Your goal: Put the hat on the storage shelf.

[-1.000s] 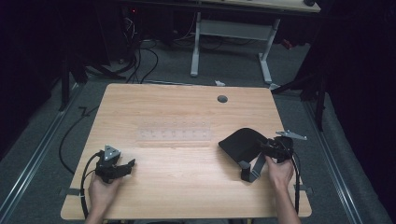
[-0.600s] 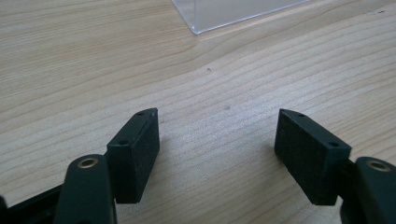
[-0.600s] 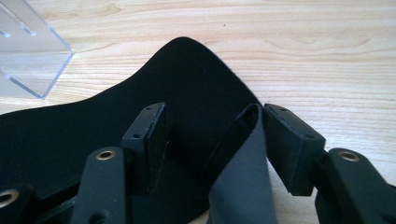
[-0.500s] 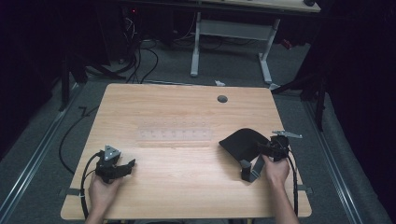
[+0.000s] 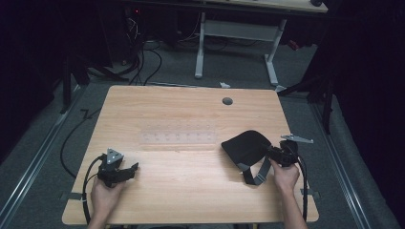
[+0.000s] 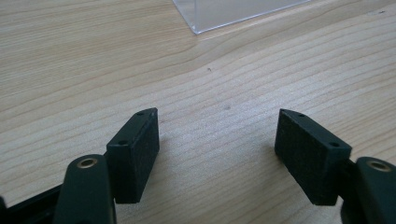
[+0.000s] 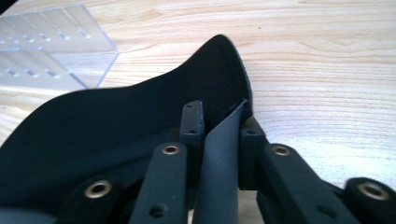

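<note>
High view dim, soft, dark surroundings; table (image 5: 191,114) evenly lit. Gripper views bright, sharp.

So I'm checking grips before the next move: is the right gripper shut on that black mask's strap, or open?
Shut on it. In the right gripper view the right gripper has both jaws pressed against the grey strap of the black mask.

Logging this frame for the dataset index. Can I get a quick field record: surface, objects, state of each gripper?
surface: wooden table
objects: black eye mask with grey strap; clear acrylic rack, mid-table
left gripper: jaws open, nothing between them, low over bare wood
right gripper: jaws shut on the strap where it meets the mask
cable hole: far side of table
</note>
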